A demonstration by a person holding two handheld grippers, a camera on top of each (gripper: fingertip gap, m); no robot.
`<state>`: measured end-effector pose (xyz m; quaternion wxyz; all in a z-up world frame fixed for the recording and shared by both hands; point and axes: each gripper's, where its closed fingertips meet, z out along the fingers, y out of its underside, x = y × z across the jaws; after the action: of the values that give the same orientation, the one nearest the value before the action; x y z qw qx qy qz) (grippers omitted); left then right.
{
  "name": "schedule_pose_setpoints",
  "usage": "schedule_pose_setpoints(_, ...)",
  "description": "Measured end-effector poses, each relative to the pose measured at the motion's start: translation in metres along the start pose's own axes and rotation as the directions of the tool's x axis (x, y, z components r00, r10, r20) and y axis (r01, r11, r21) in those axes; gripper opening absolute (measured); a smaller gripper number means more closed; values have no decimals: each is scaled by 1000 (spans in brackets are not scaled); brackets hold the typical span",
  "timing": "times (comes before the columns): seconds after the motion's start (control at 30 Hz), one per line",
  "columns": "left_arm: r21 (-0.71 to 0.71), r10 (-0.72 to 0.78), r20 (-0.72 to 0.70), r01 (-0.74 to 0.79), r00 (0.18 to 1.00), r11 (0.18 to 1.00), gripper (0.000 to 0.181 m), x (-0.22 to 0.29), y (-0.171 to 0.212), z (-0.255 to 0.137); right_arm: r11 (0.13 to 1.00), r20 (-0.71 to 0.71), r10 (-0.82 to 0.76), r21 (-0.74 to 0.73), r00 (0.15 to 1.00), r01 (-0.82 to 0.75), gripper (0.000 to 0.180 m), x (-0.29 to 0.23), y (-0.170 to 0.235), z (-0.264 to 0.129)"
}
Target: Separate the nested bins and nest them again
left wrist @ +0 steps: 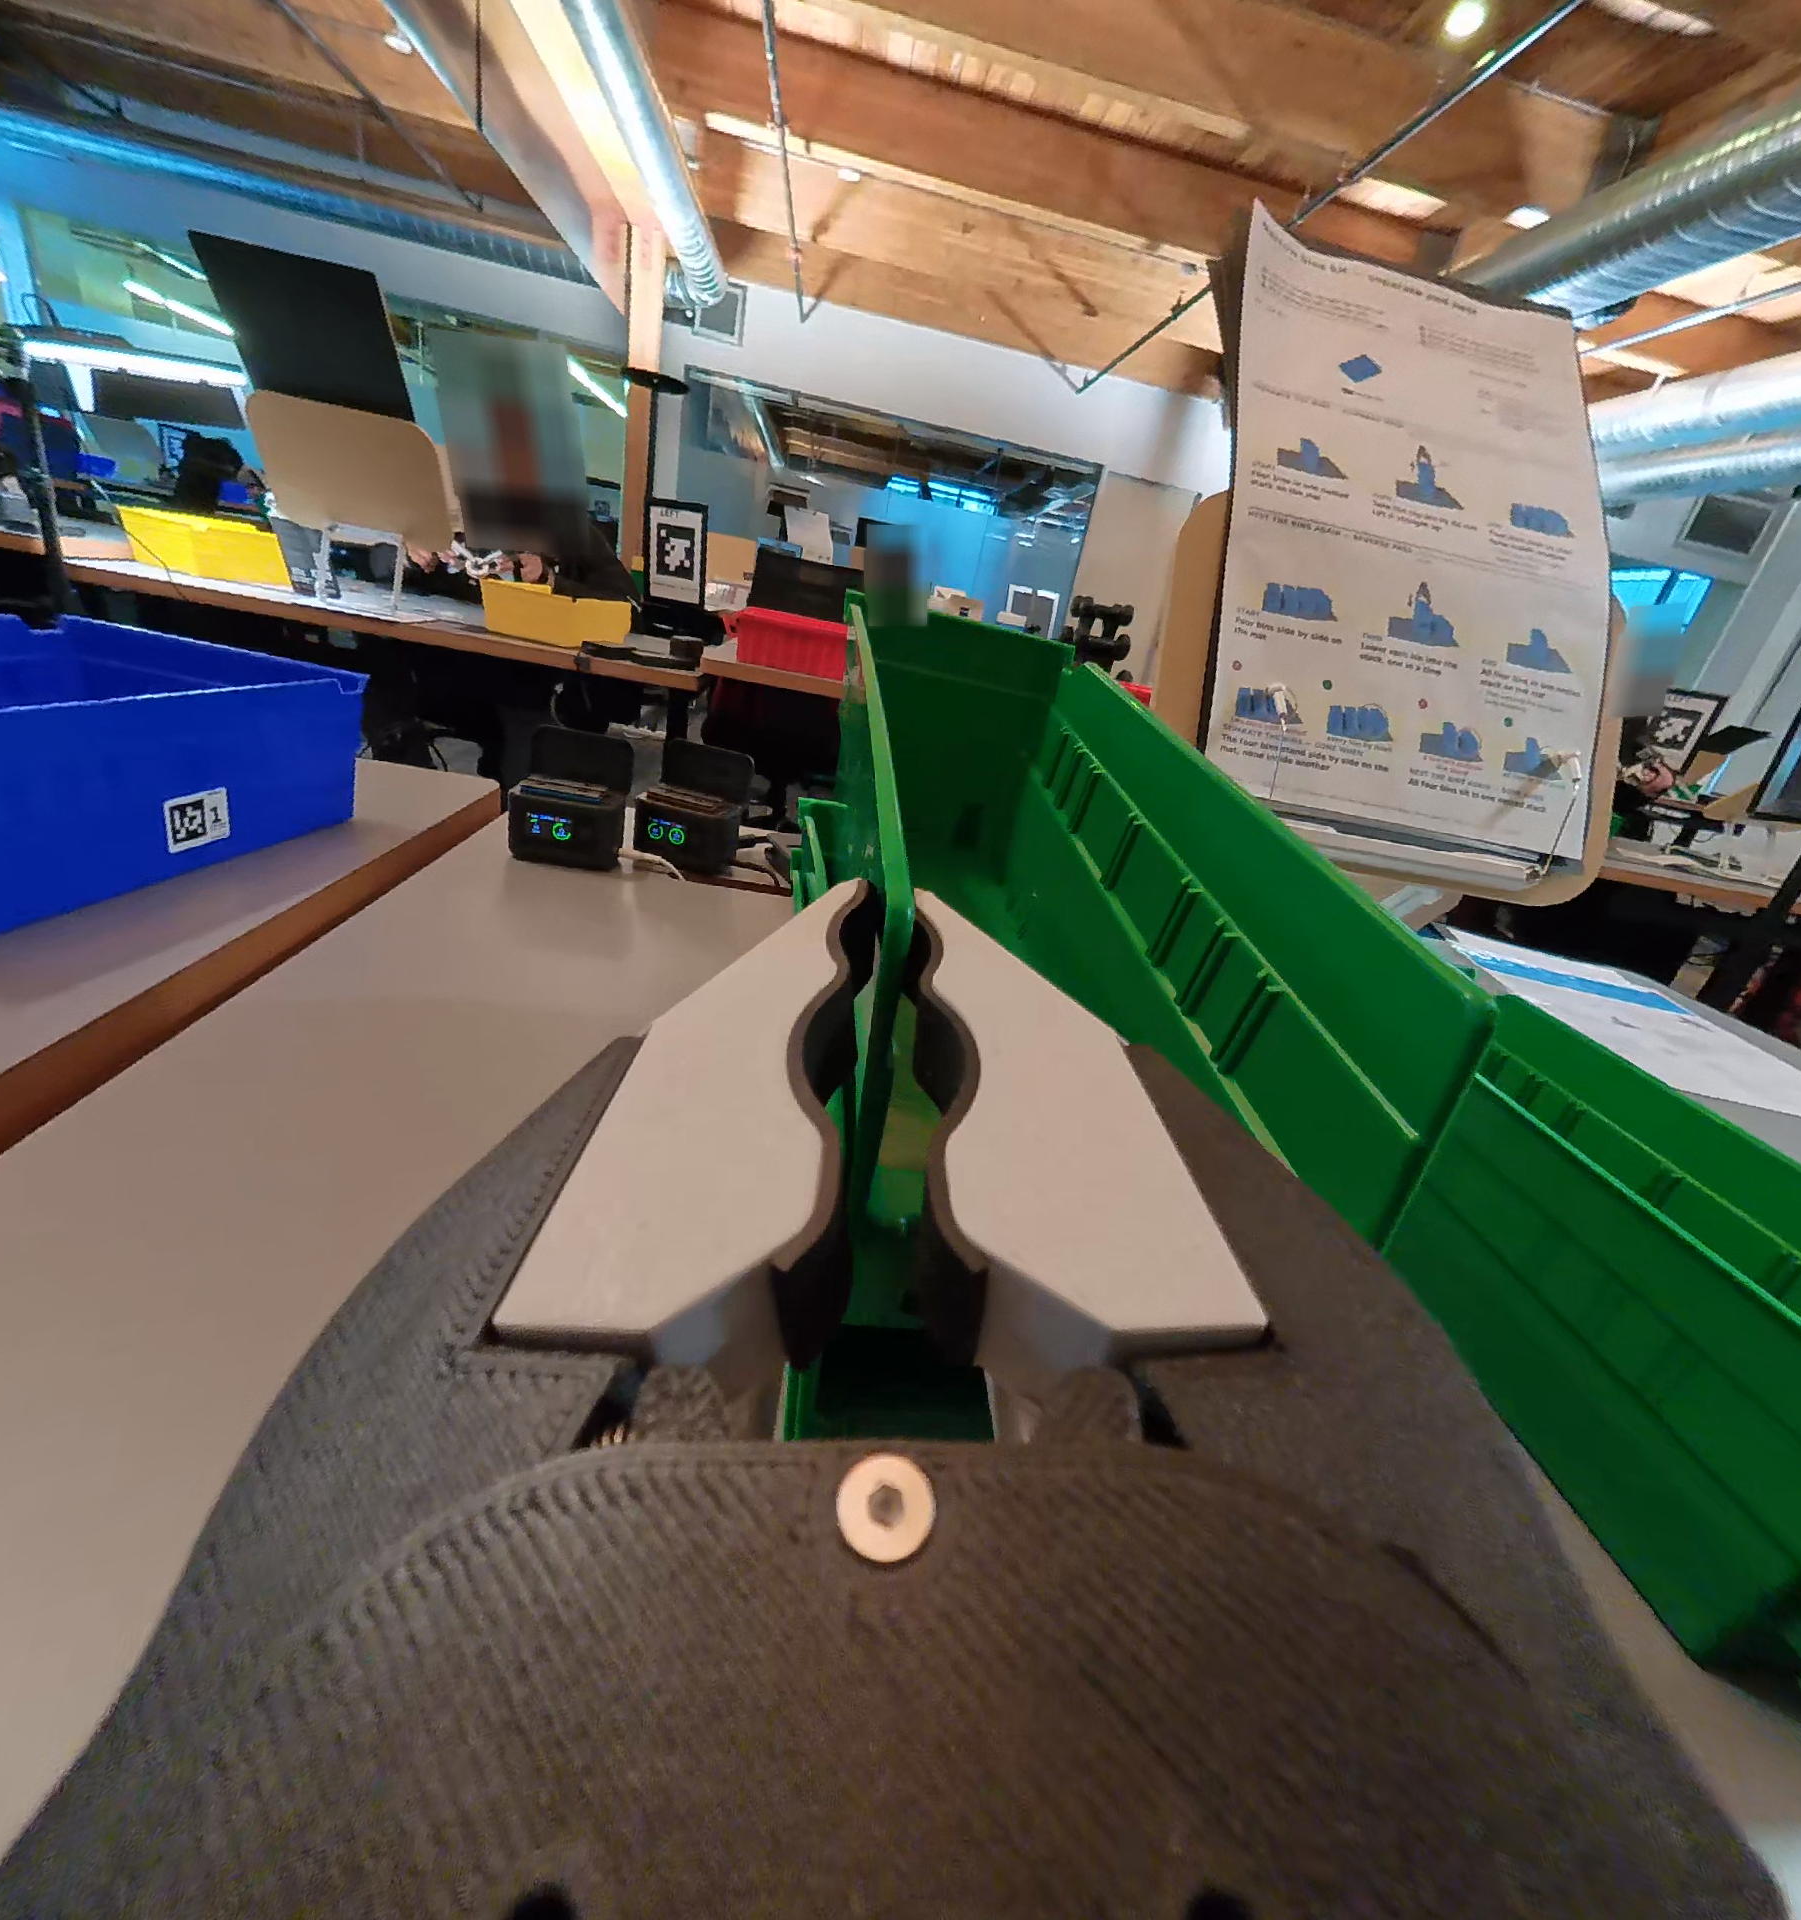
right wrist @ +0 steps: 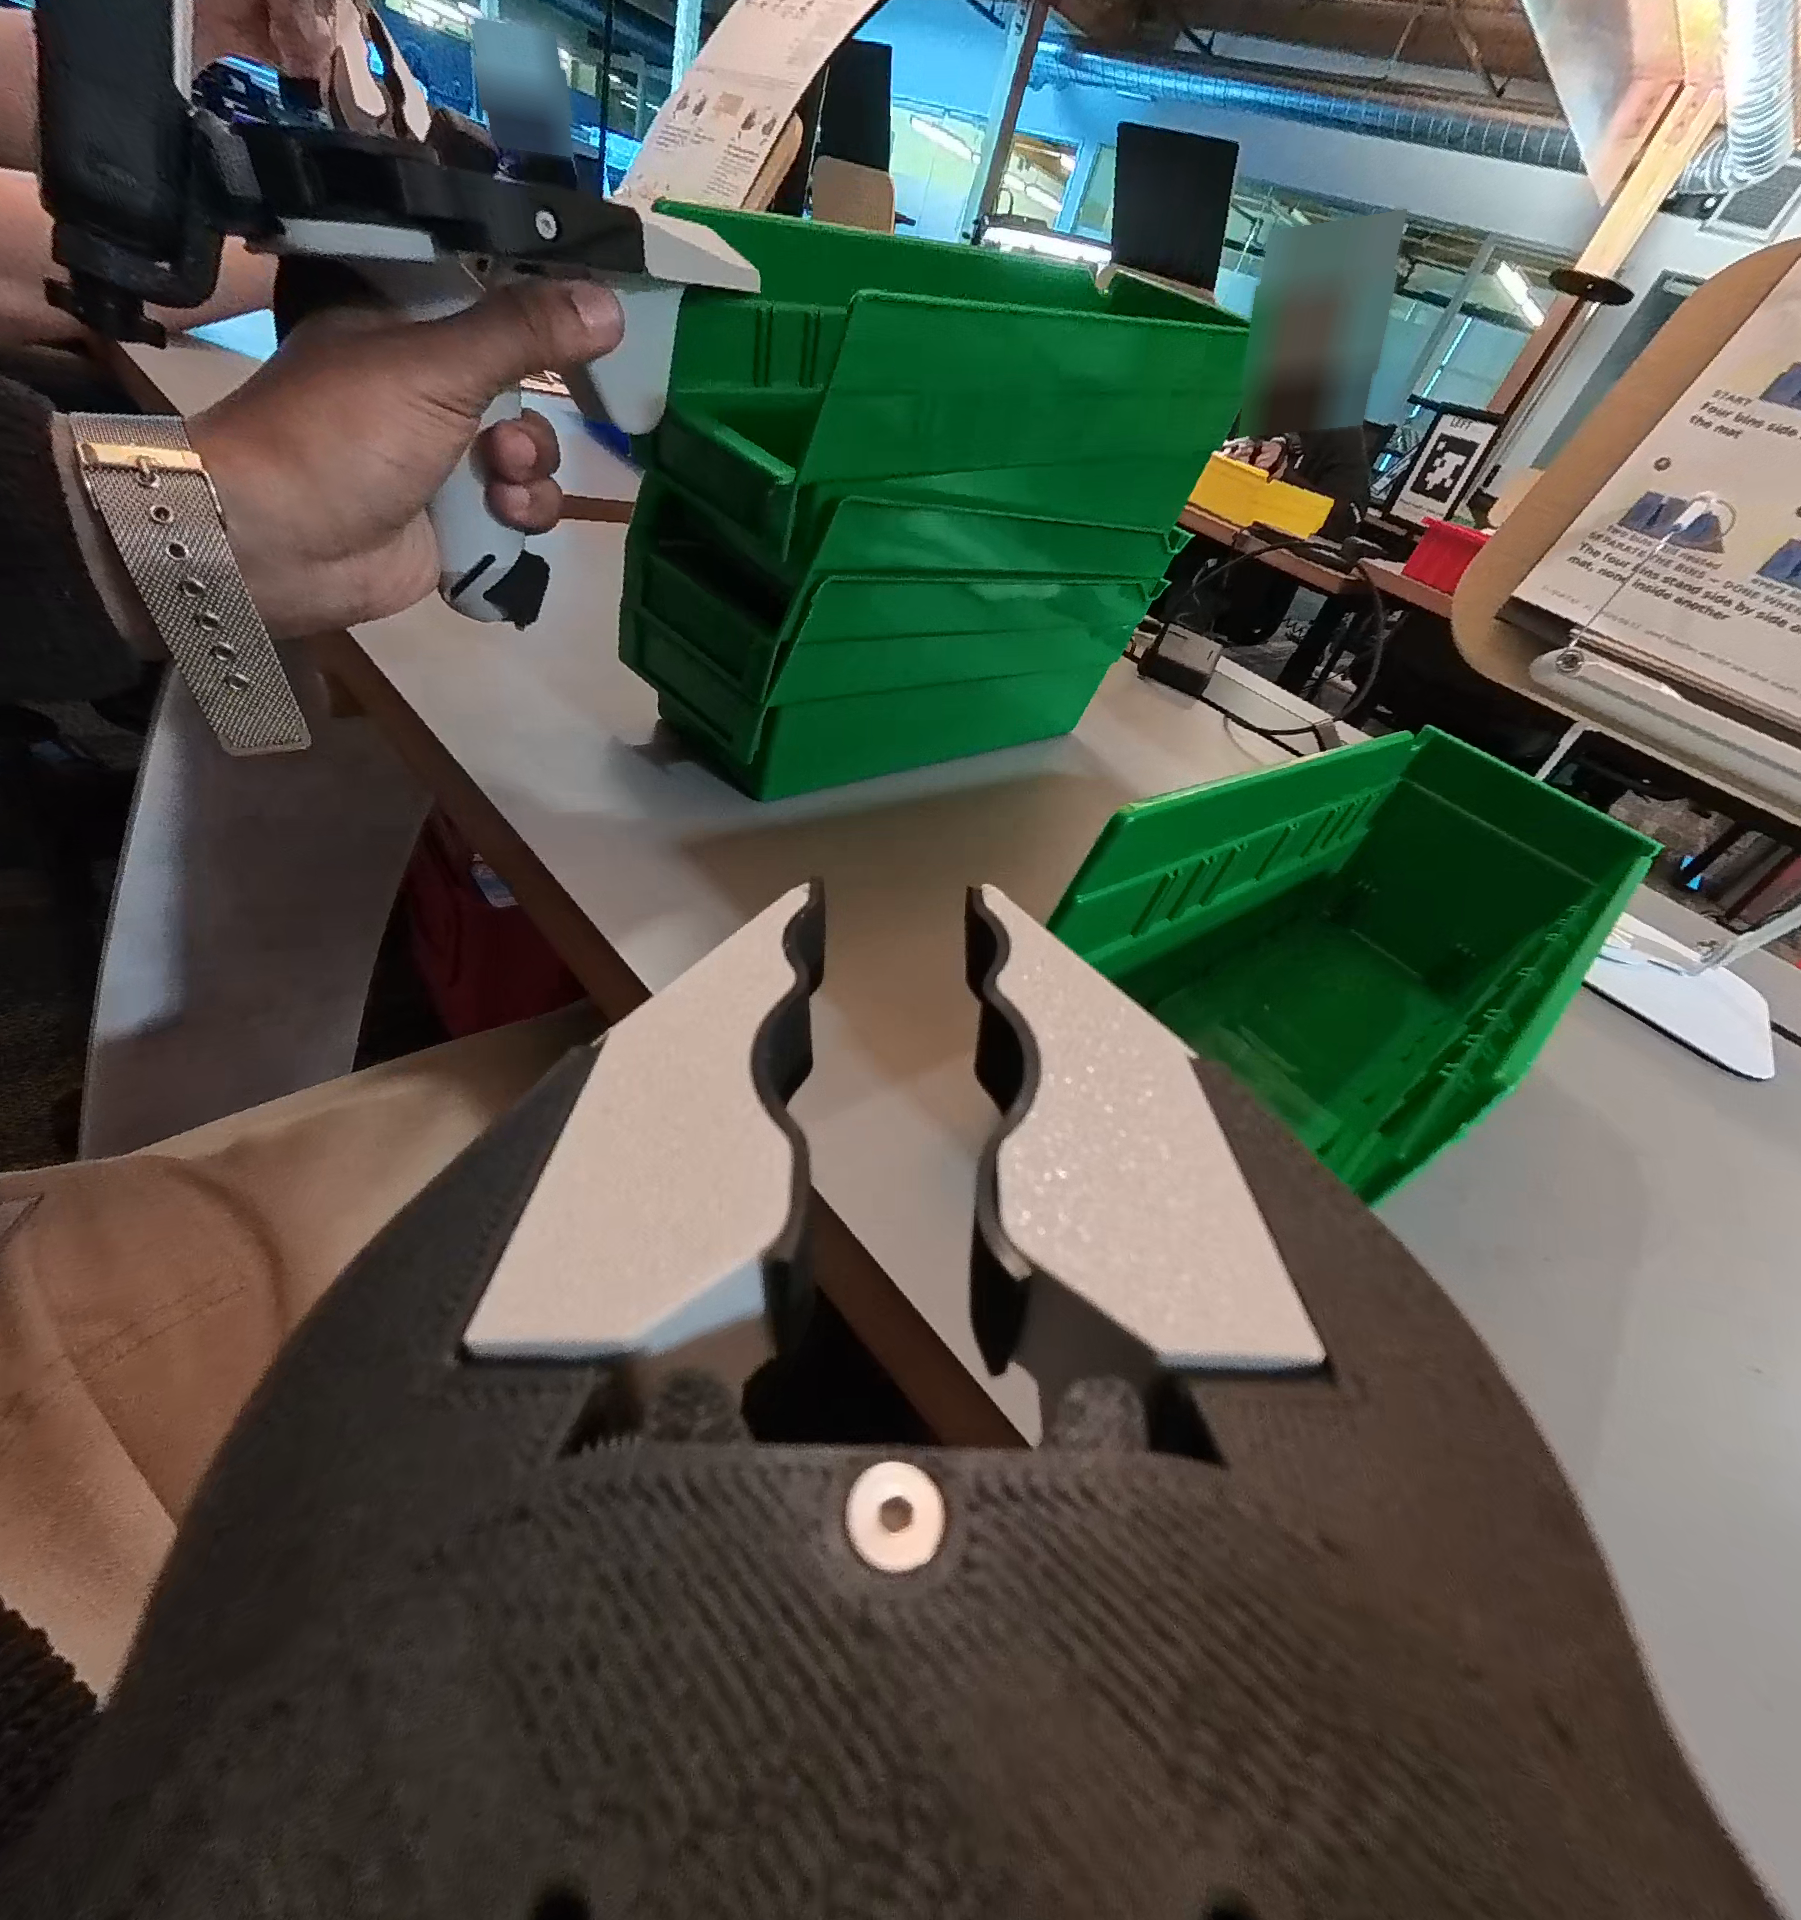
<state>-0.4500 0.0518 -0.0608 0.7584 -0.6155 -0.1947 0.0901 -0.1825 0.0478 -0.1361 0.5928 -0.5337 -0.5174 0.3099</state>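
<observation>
The left gripper point(left wrist: 891, 914) has its jaws closed narrow on the thin side wall of the top bin point(left wrist: 1166, 883), the wall standing on edge between the two grey fingers point(left wrist: 709, 1122) and running away from the camera. In the right wrist view this same gripper point(right wrist: 714, 272) shows at the upper left, held in a hand point(right wrist: 356, 457) with a metal mesh watch strap, its tip set on the near rim of that top bin point(right wrist: 989, 353). The top bin sits tilted, raised at one side, in the stack point(right wrist: 875, 623) of nested green bins, which stands on the grey table point(right wrist: 1654, 1351). The right gripper point(right wrist: 894, 904) has its jaws apart at a middling gap with nothing between them; through the gap the table top and its brown edge show. It hovers over the table's near edge, apart from the stack. Just to its right a single bin point(right wrist: 1374, 956) rests on the table, open side up and tilted toward the camera, well apart from the stack. Behind it stands an instruction sheet point(right wrist: 1706, 499) on a board; in the left wrist view the same sheet point(left wrist: 1405, 540) rises behind the stack. To the left there a blue bin point(left wrist: 127, 758) sits on a neighbouring table, and two small black boxes point(left wrist: 626, 810) with lit screens stand near the table's far edge.
</observation>
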Motion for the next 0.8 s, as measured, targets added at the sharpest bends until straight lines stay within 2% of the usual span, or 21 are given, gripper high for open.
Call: schedule_pose_setpoints(0.8,-139,181,5,-178,983,974,0,-1,7,5,1000,6,-16,-2,1000,16,26,-2,0,0)
